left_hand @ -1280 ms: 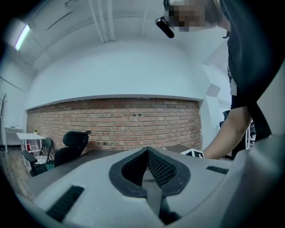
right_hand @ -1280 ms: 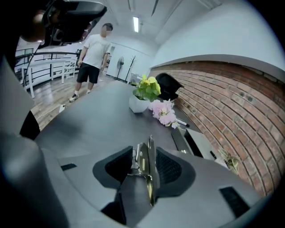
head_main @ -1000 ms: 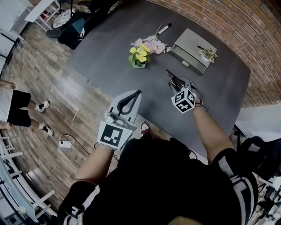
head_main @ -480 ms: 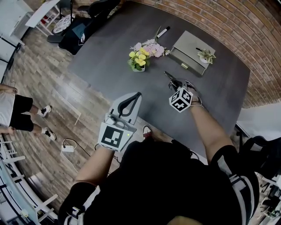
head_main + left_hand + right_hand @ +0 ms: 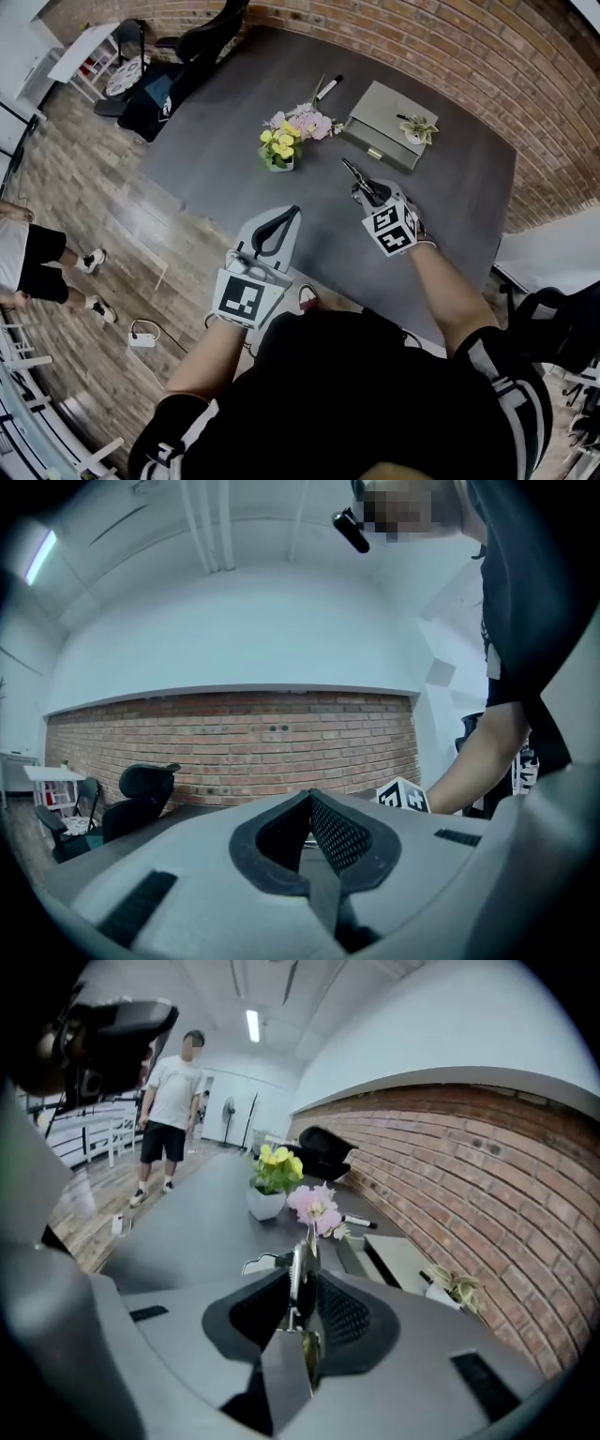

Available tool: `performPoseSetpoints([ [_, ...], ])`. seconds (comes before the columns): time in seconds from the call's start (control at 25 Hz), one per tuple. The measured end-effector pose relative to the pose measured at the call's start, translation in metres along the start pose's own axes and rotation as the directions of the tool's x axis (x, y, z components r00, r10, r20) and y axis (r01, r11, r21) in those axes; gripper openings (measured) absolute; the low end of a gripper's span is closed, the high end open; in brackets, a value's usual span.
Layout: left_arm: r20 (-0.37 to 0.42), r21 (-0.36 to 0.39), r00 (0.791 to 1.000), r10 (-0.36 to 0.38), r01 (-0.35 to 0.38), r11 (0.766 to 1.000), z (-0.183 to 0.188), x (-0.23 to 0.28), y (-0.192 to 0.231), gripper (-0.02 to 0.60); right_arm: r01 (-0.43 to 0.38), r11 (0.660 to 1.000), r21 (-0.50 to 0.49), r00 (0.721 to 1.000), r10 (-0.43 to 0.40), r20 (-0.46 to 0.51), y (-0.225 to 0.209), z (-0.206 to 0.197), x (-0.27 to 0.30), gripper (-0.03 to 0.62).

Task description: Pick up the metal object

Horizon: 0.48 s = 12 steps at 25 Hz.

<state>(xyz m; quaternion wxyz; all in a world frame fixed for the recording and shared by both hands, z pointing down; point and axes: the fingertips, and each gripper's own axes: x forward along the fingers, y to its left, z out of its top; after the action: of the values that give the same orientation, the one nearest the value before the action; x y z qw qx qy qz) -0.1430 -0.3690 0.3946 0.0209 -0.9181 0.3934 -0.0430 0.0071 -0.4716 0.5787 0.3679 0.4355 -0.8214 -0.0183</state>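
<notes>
Grey tabletop (image 5: 216, 141) beside a brick wall (image 5: 422, 37) — my right gripper (image 5: 302, 1260) is closing its fingers onto the thin metal tool (image 5: 295, 1286), pads touching it. My left gripper (image 5: 309, 797) hangs pinched together — empty.

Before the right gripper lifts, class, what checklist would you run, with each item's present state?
1. Metal object between the right gripper's jaws: ok.
2. Grip firm: cannot tell; the jaws are closing, pads touching it.
3. Object off the table: cannot tell.
4. Pot of yellow flowers apart from the object: ok.
5. Left gripper shut, empty, off to the side: ok.
</notes>
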Motion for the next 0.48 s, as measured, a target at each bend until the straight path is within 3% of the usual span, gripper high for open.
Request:
performPoseSetpoints([
  [0.2,0.036,0.005,0.999,-0.015,0.015,1.000,0.013,0.008,-0.009,0.009,0.028,0.982,0.185,0.973,-0.069,0.219,-0.019,0.046,-0.055,0.094],
  [0.48,0.061,0.023,0.998,-0.017,0.016,1.000,0.022,0.013,-0.010,0.009,-0.034,0.925,0.377,0.866,-0.162,0.473,-0.029,0.100,-0.134,0.092],
])
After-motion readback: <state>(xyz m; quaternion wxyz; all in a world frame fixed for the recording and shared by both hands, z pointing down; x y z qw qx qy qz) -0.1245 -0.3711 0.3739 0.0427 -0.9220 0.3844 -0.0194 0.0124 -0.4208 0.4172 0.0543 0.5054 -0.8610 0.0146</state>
